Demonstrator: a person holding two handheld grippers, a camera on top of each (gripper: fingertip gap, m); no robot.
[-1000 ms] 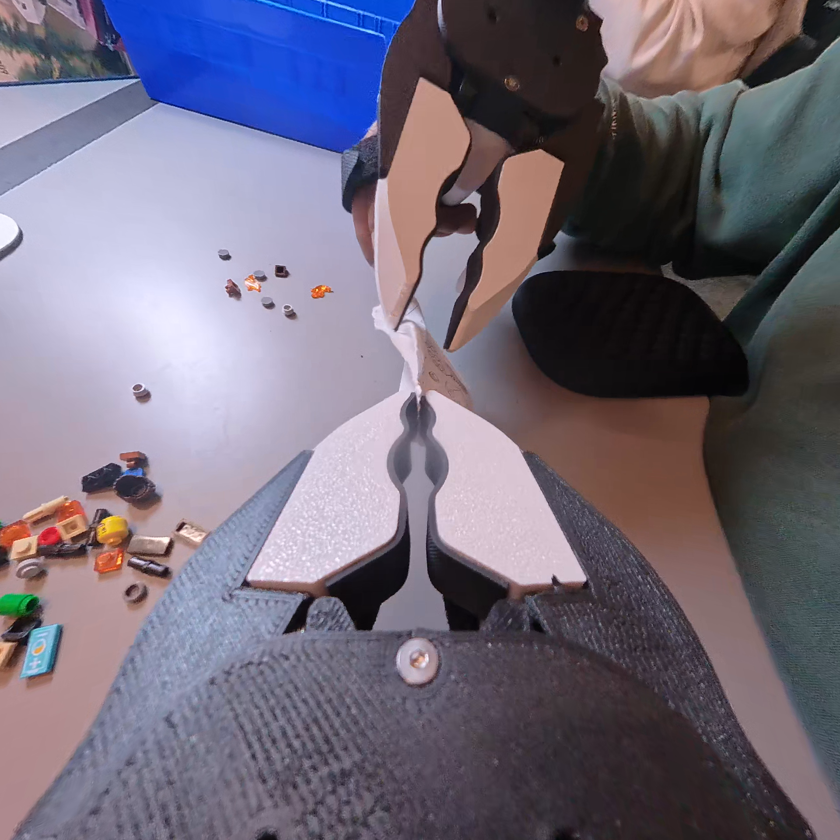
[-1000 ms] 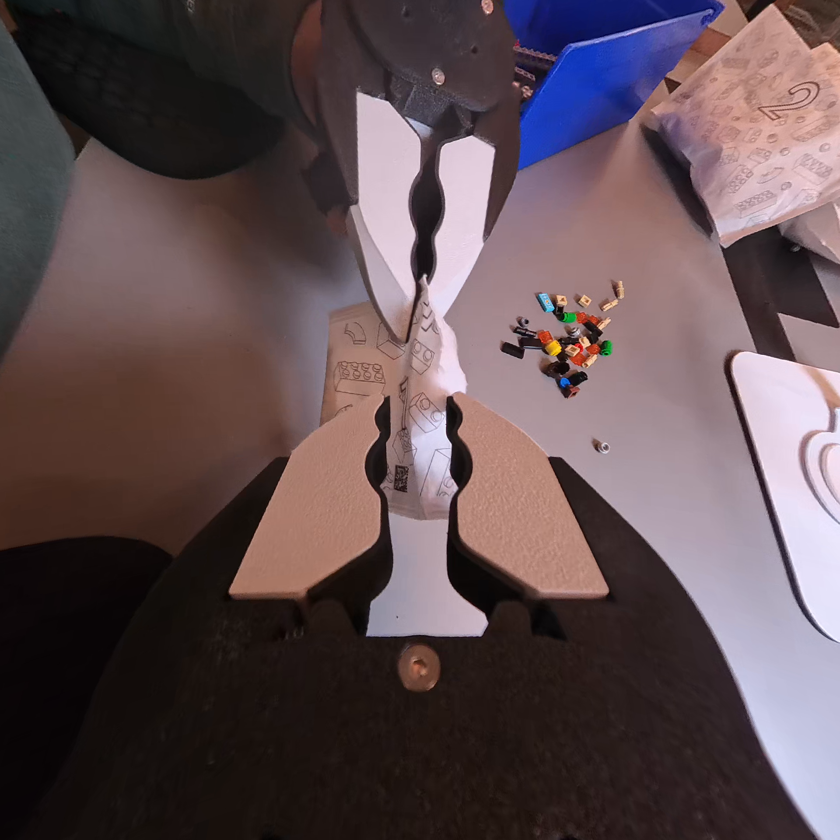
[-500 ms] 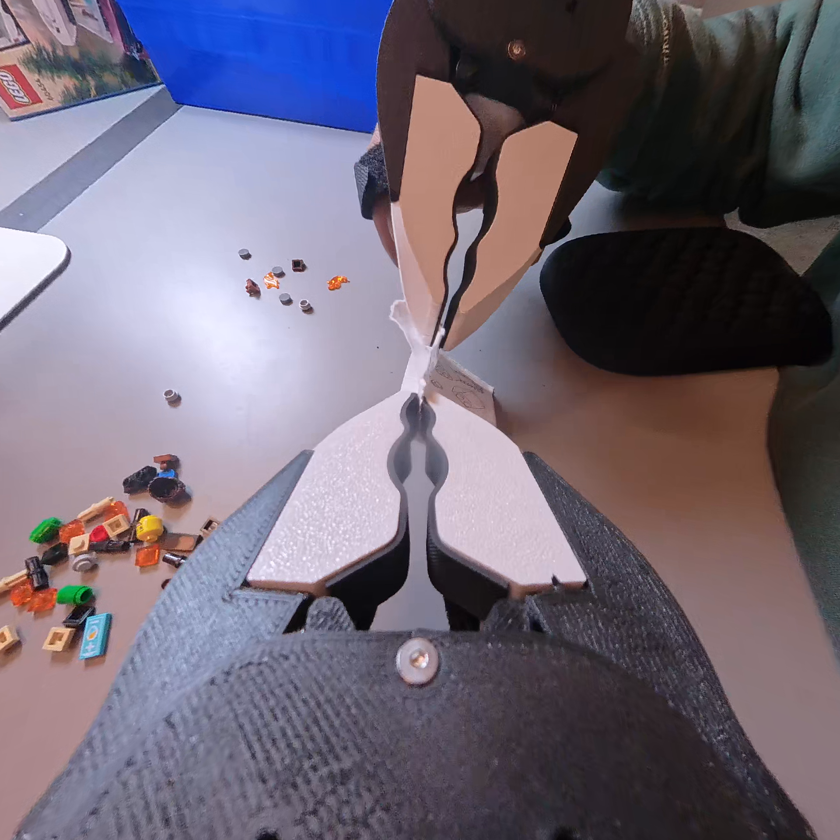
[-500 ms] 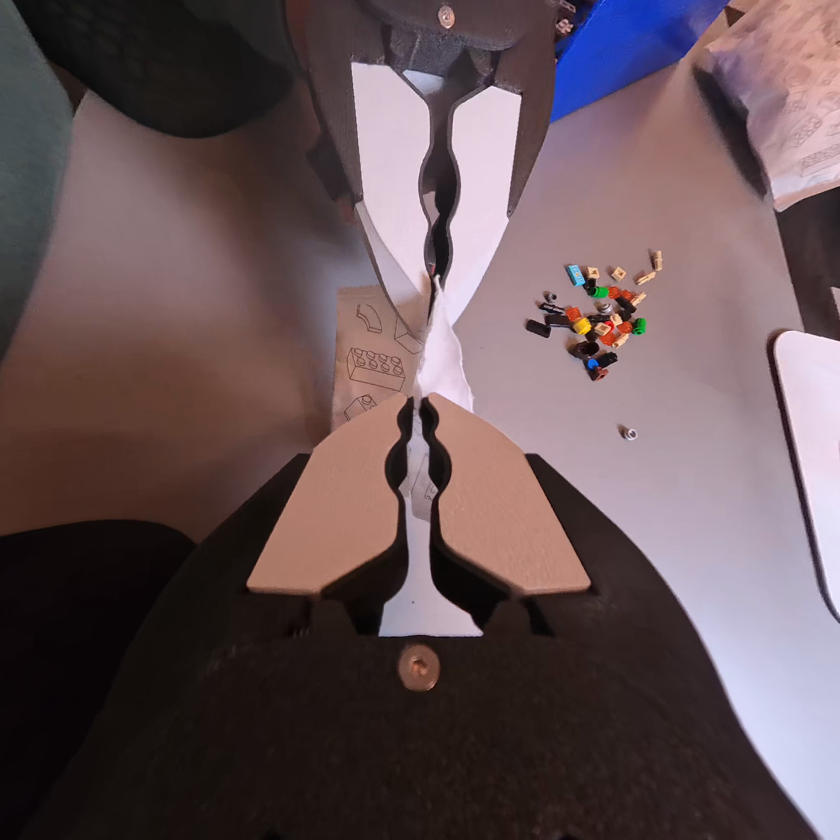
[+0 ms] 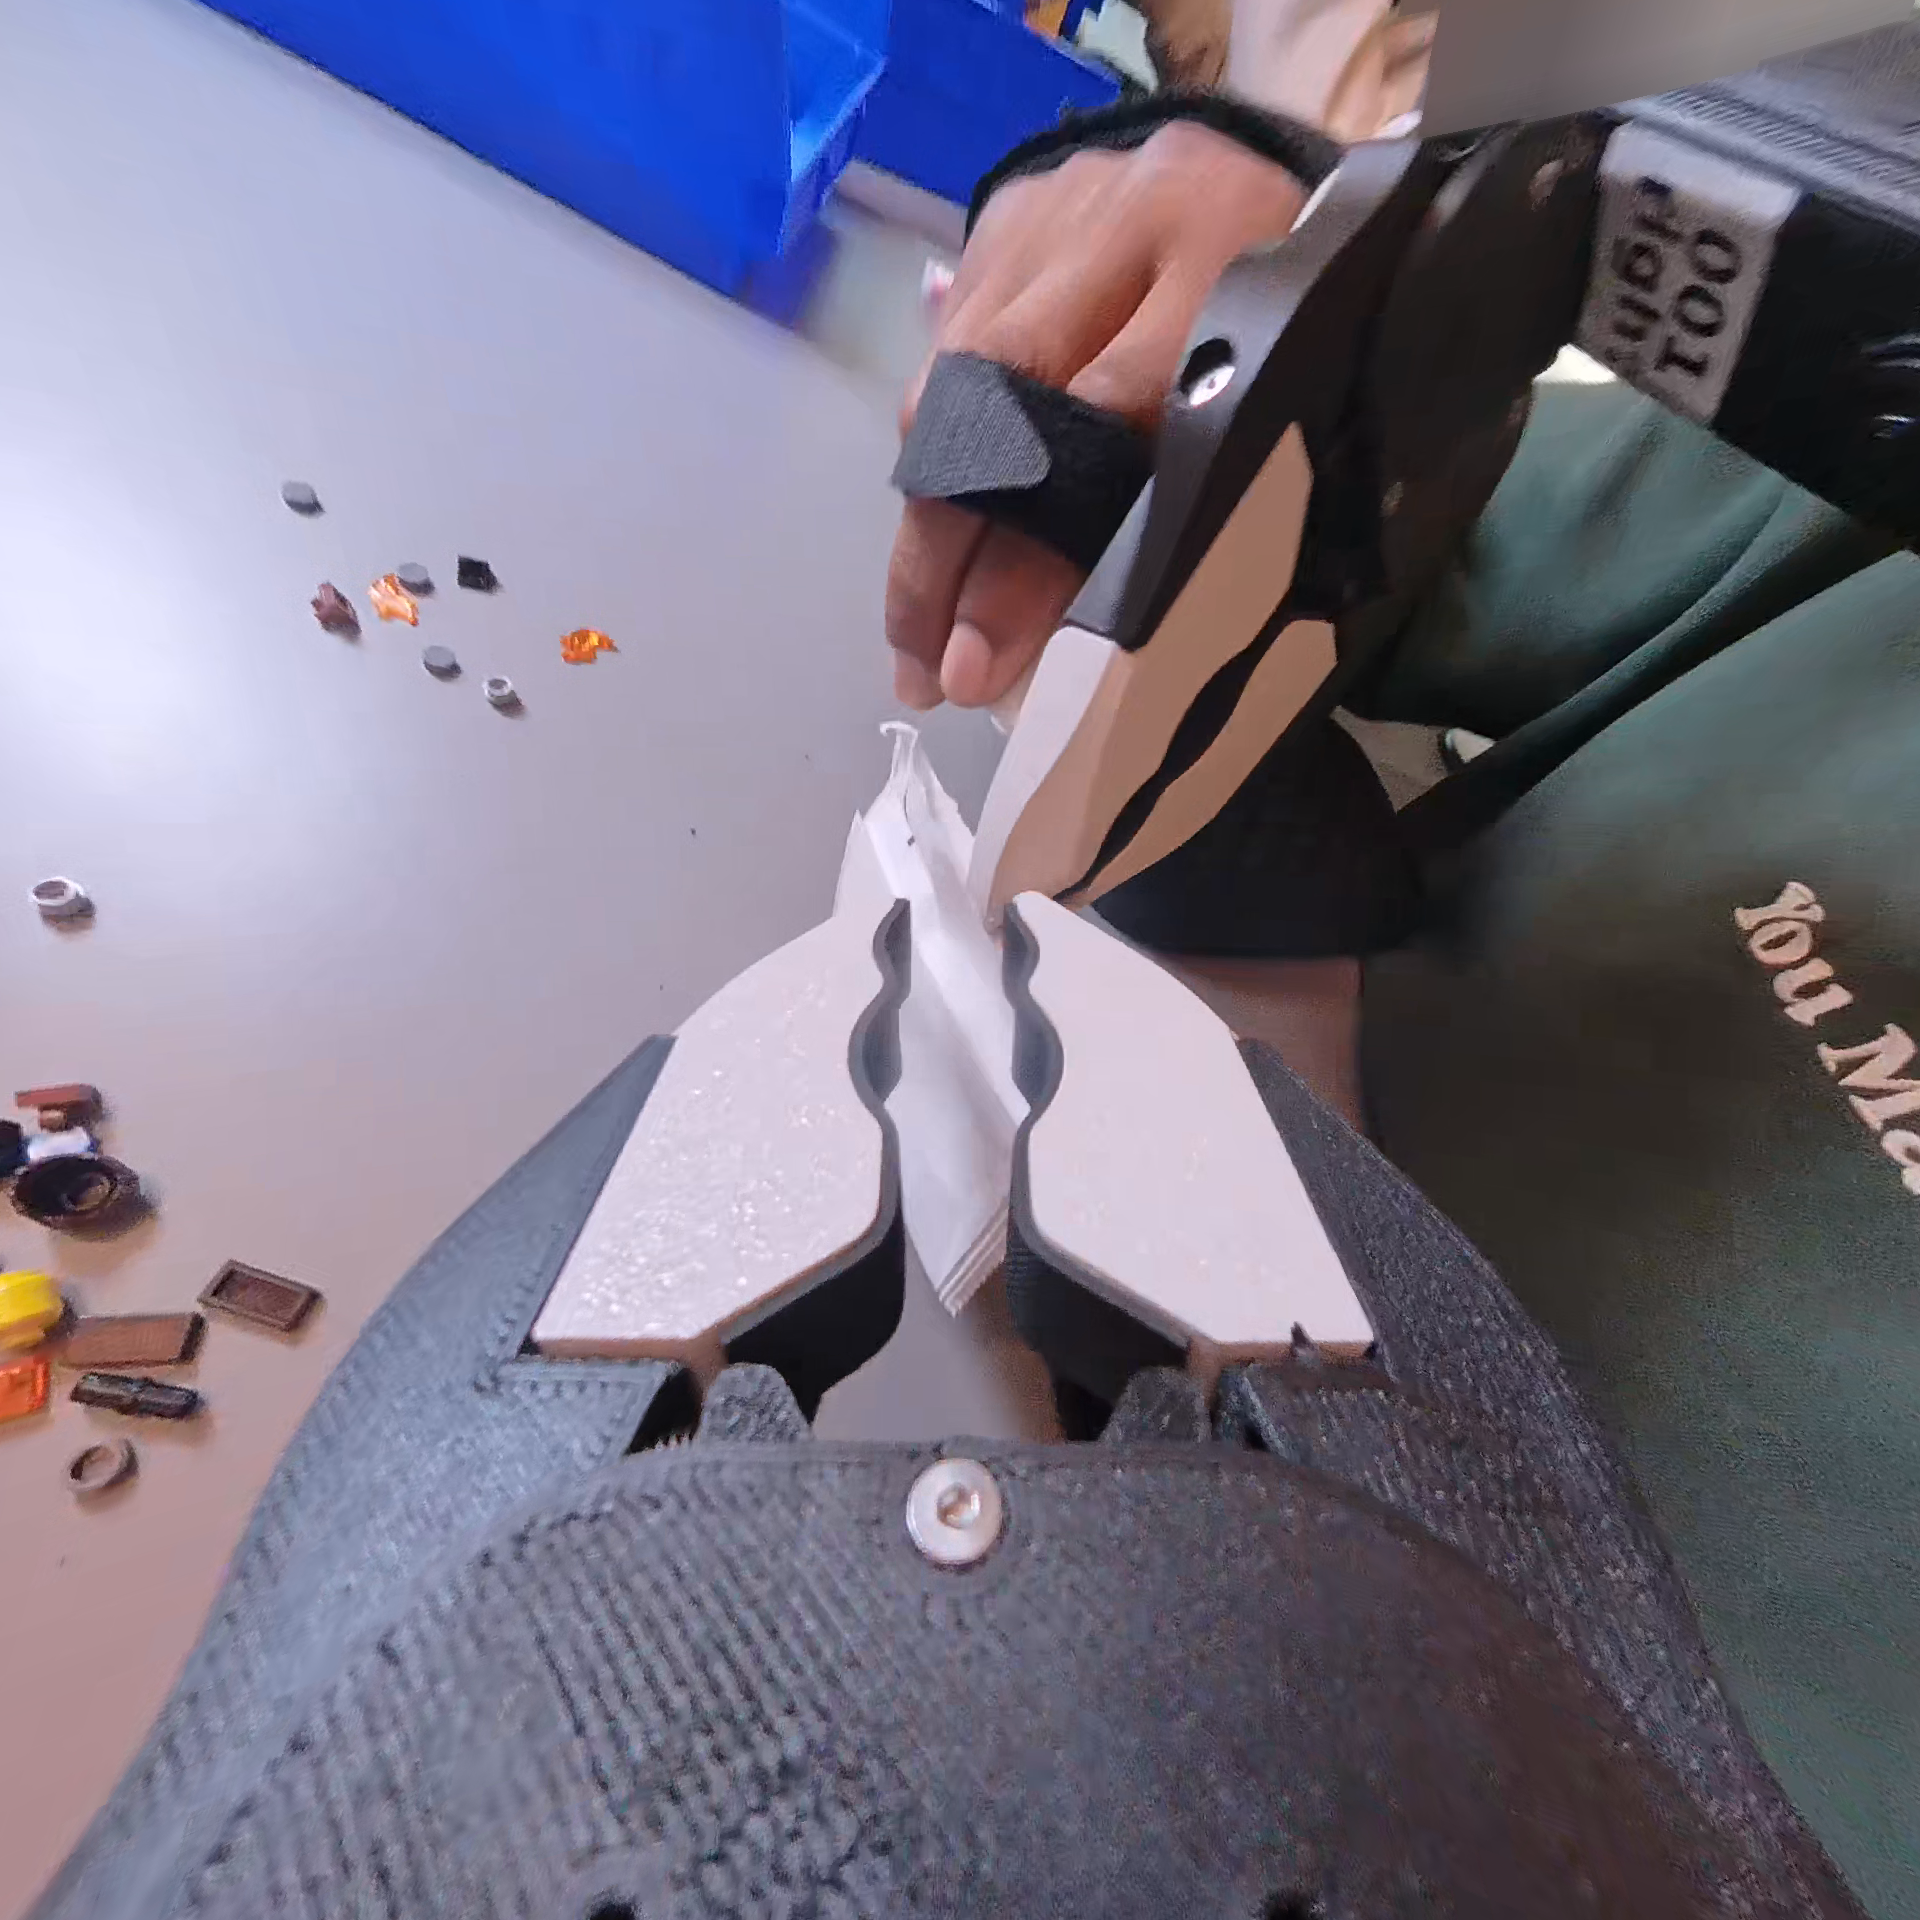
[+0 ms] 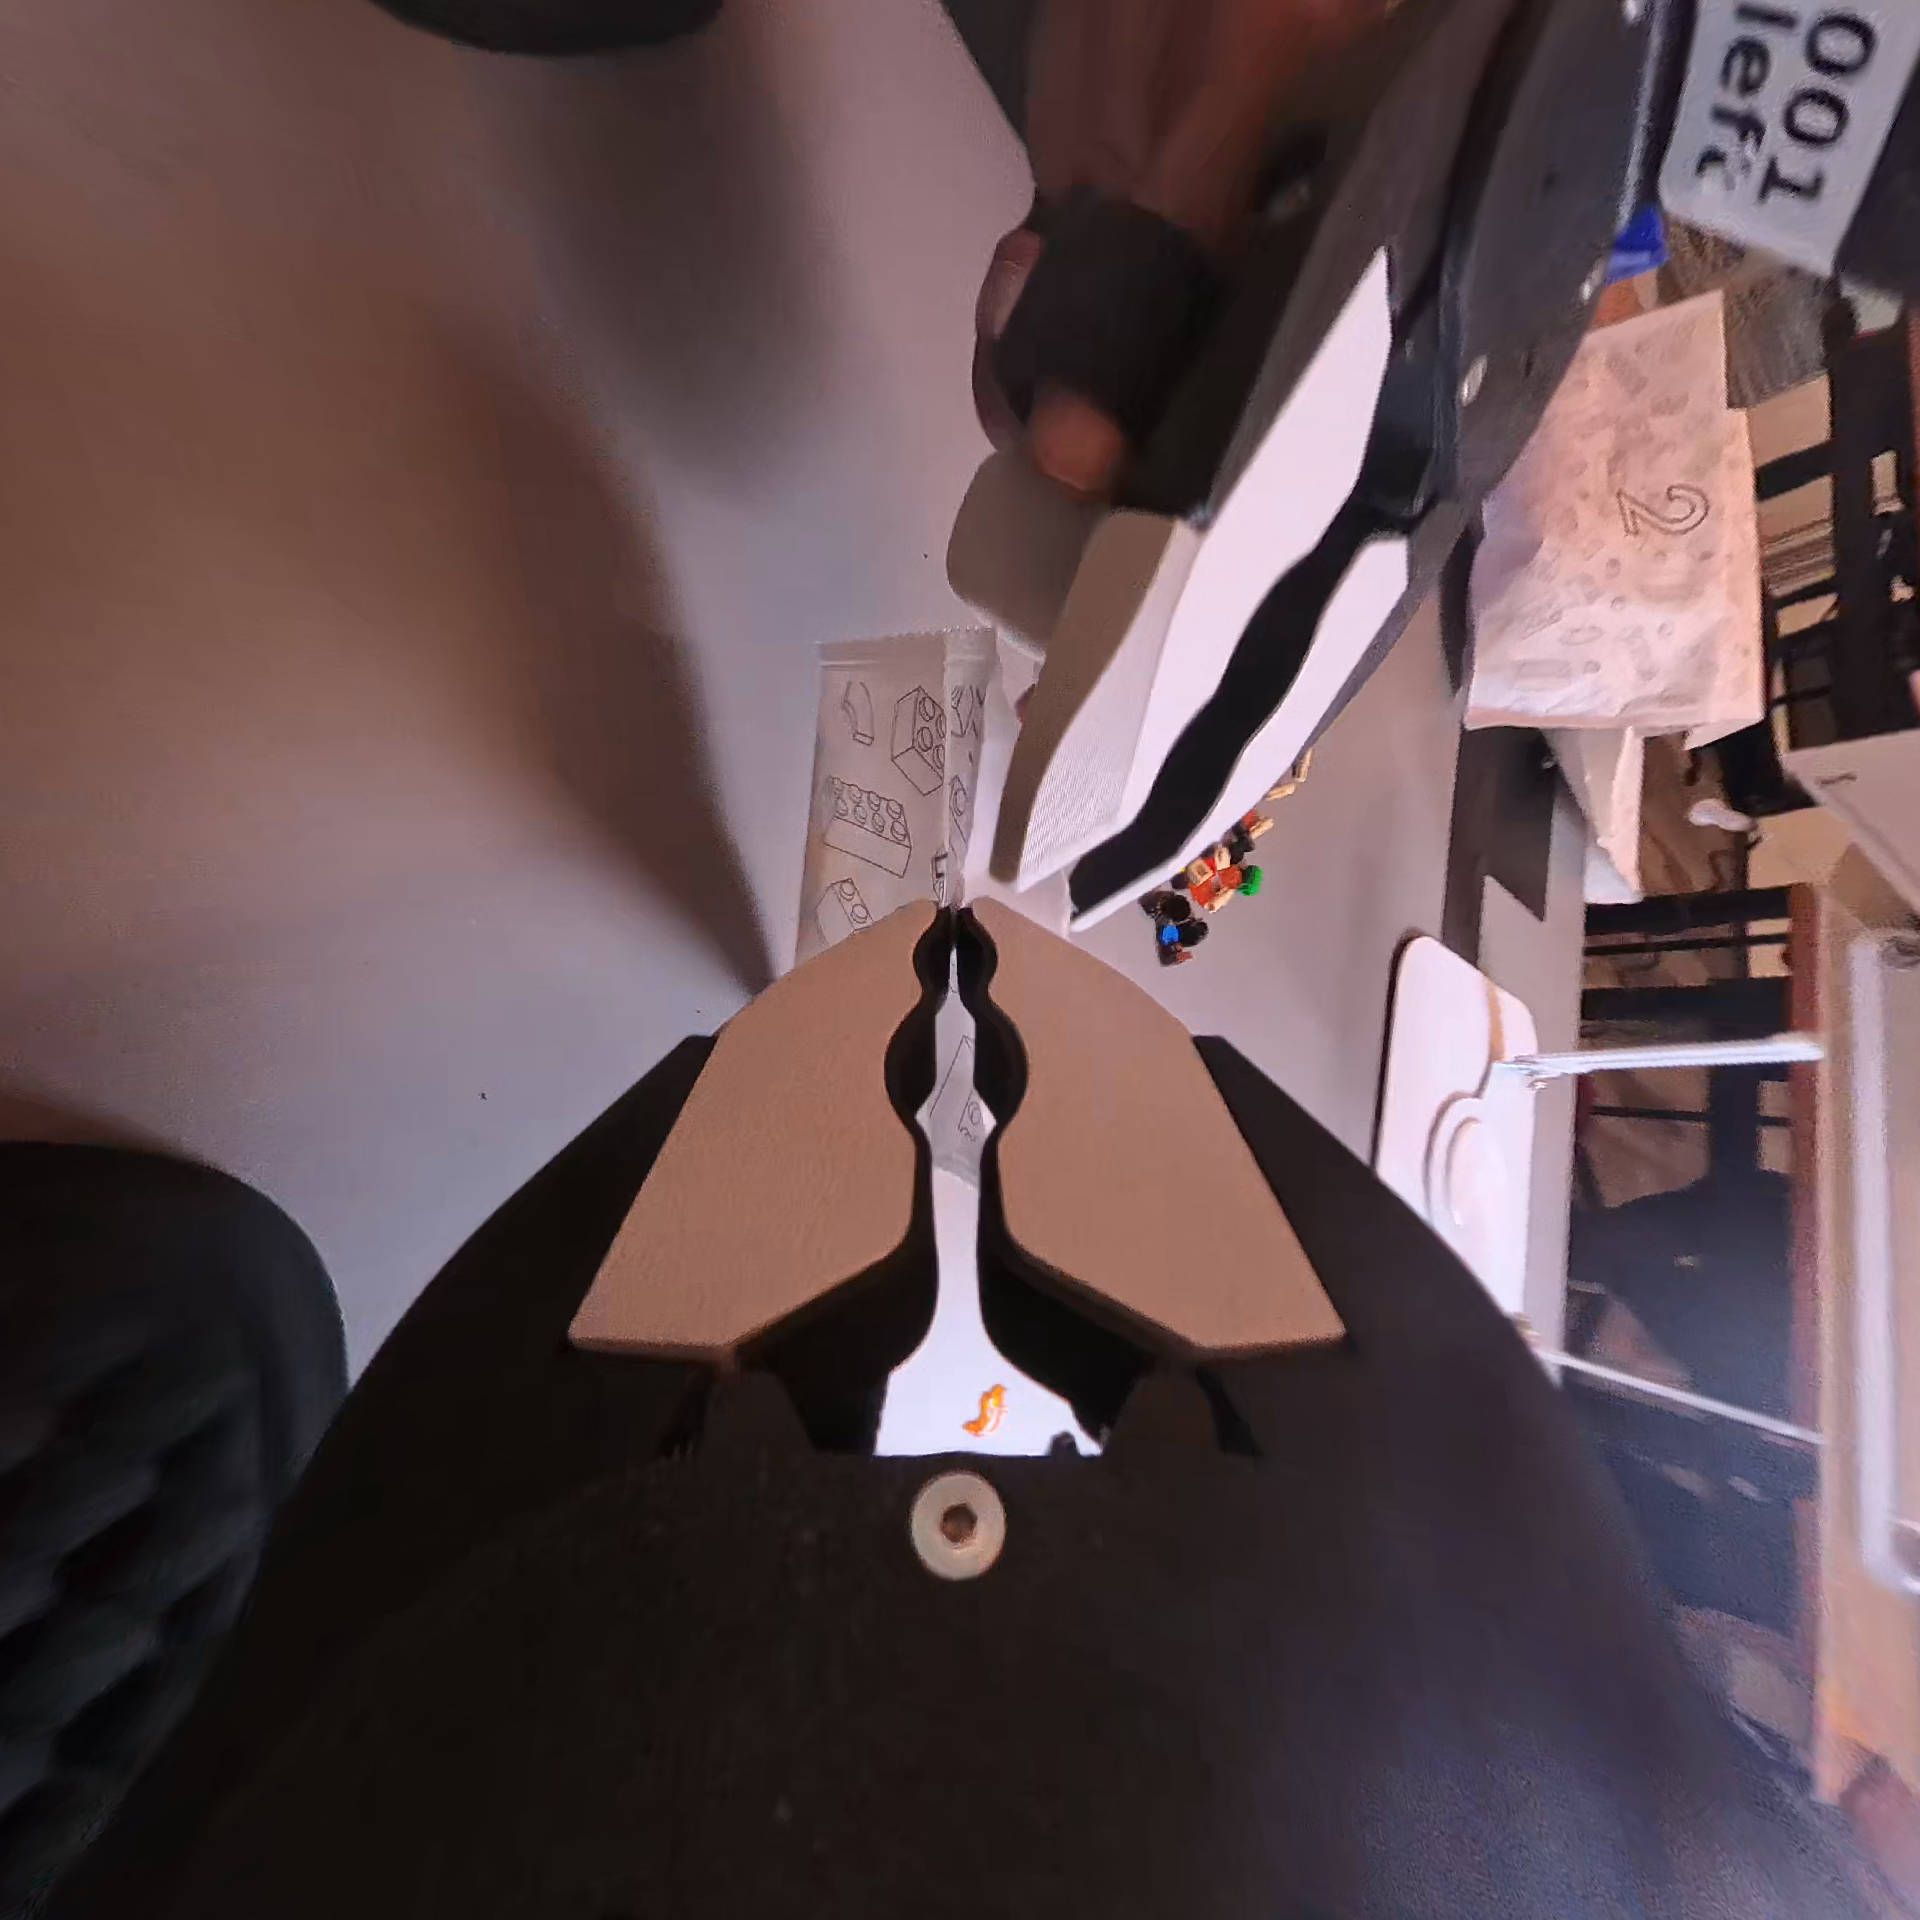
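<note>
Your right gripper point(image 6: 956, 914) is clenched on the white paper packet point(image 6: 883, 790), its tips pinching the printed sheet at the frame's centre. Your left gripper point(image 5: 956, 920) stands parted, the packet's folded end point(image 5: 951, 1081) lying between its fingers without being pressed. By the look of it, the right grip alone carries the packet, so keep that pinch firm and near the edge. The packet is thin, creased paper with line drawings of bricks. Small hard plastic bricks point(image 5: 94, 1320) lie scattered at the lower left on the smooth grey desk point(image 5: 364, 883), and blue bins point(image 5: 623, 135) stand at the top.
</note>
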